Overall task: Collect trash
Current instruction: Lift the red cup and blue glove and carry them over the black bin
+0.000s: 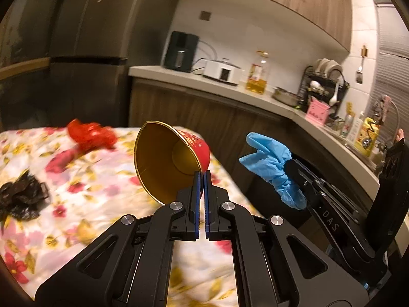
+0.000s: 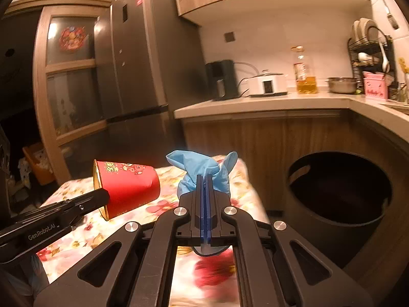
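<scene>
My left gripper is shut on the rim of a red paper cup with a gold inside, held tilted above the floral table. From the right wrist view the same red cup hangs sideways at the left, pinched by the left gripper. My right gripper is shut on a crumpled blue glove, which also shows as the blue glove at the tip of the right gripper. A crumpled red wrapper and a black plastic bag lie on the tablecloth.
A dark round bin stands open on the floor right of the table, against the wooden counter. On the counter are a kettle, a white cooker, an oil bottle and a dish rack. A grey fridge stands behind.
</scene>
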`<control>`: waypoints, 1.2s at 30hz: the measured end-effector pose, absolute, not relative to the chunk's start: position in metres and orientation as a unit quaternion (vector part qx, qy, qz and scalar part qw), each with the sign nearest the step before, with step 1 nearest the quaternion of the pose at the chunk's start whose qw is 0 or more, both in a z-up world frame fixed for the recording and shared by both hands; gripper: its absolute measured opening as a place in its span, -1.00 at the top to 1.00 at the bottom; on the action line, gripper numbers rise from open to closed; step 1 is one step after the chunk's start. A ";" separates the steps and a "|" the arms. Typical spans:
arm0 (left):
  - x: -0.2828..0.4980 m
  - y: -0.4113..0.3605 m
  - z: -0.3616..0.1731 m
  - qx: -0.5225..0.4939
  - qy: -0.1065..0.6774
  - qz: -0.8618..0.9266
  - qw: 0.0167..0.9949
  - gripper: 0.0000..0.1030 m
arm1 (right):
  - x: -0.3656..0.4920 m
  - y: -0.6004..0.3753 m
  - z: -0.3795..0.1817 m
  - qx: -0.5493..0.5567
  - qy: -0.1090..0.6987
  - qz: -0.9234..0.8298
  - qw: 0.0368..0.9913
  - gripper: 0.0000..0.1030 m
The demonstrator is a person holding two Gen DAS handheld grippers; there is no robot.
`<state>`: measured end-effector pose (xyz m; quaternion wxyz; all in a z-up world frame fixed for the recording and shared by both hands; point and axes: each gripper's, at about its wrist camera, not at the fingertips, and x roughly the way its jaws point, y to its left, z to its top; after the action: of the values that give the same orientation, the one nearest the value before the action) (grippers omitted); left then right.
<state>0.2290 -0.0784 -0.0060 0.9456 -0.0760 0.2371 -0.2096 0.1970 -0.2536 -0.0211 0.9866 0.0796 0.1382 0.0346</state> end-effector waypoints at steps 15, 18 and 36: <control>0.238 -0.211 0.028 -0.045 0.201 -0.313 0.927 0.98 | 0.178 -0.374 0.015 0.108 0.079 -0.084 0.987 0.96; 0.242 -0.234 0.028 -0.038 0.201 -0.331 0.921 0.98 | 0.179 -0.393 0.016 0.115 0.077 -0.100 0.985 0.96; 0.263 -0.302 0.008 -0.025 0.217 -0.377 0.900 0.97 | 0.191 -0.435 0.008 0.137 0.084 -0.117 0.980 0.96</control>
<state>0.2626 -0.3015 0.0081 0.8999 -0.0252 0.2172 -0.3773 0.1913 -0.4350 0.0078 0.9800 0.1370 0.0845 -0.1175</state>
